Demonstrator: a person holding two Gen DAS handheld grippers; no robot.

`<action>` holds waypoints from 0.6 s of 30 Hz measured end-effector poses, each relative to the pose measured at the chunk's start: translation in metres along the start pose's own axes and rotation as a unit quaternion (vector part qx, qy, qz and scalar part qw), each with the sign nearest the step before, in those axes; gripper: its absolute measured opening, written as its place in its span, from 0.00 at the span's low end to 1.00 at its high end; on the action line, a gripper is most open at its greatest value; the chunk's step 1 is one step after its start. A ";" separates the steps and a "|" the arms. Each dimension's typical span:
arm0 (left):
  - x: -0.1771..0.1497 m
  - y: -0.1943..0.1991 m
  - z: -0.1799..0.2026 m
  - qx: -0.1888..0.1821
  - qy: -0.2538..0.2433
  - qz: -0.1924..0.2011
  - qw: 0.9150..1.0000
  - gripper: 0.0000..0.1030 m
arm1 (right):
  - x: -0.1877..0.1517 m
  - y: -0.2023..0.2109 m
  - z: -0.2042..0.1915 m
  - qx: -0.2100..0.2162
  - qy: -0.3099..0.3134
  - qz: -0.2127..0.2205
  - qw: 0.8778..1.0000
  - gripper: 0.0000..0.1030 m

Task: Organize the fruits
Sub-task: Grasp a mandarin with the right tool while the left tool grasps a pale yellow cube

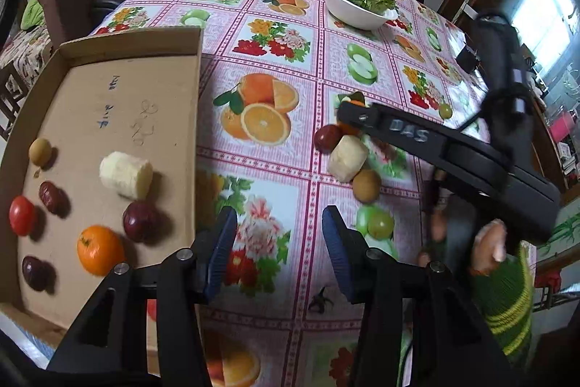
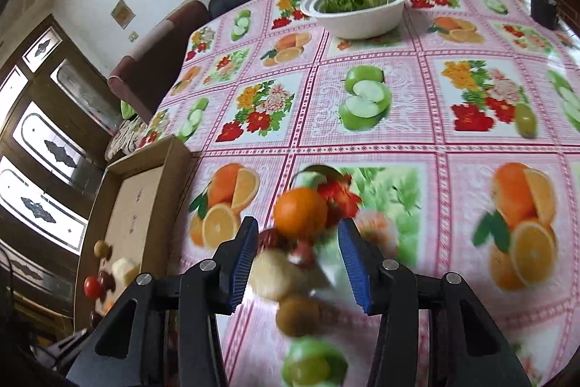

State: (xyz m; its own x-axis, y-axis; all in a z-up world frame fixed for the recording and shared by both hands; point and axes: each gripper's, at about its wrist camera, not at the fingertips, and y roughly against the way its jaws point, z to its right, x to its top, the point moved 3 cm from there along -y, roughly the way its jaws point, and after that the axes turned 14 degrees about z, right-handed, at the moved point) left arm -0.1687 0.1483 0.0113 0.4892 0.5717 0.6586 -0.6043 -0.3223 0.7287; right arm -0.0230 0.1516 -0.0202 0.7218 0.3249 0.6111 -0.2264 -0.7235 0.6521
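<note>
A cardboard tray (image 1: 159, 40) at the left holds several fruits: an orange (image 1: 99, 249), a peeled banana piece (image 1: 126, 174), a red tomato (image 1: 21, 215), dark red fruits (image 1: 139, 221) and a small brown fruit (image 1: 40, 151). My left gripper (image 1: 279, 251) is open and empty beside the tray's right wall. A loose pile lies on the cloth: an orange (image 2: 300, 213), a banana piece (image 2: 272, 274), a brown fruit (image 2: 298, 315), a dark red fruit (image 2: 270, 237). My right gripper (image 2: 297, 265) is open just above this pile.
A white bowl of green leaves (image 1: 357, 2) stands at the far side of the table. A small green fruit (image 2: 525, 120) lies on the cloth at the right. A green grape-like fruit (image 2: 311, 367) lies near the pile. Chairs and a sofa surround the table.
</note>
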 end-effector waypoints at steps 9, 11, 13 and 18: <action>0.014 -0.029 0.025 -0.046 0.019 -0.019 0.999 0.46 | 0.013 0.024 0.020 0.029 -0.021 0.038 0.999 0.33; 0.015 -0.036 0.033 -0.052 0.023 -0.023 0.998 0.46 | 0.015 0.044 0.031 0.029 -0.034 0.058 0.997 0.34; 0.017 -0.043 0.040 -0.054 0.029 -0.025 0.998 0.46 | 0.014 0.062 0.043 0.023 -0.041 0.073 0.996 0.34; 0.014 -0.070 0.049 -0.044 0.052 -0.047 0.997 0.45 | 0.006 0.086 0.066 0.019 -0.060 0.081 0.995 0.34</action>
State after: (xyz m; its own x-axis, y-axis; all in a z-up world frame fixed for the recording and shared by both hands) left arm -0.0885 0.1418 -0.0215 0.4805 0.6735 0.5616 -0.6138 -0.1991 0.7639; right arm 0.0052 0.0512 0.0098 0.7511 0.1286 0.6475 -0.3225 -0.7843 0.5299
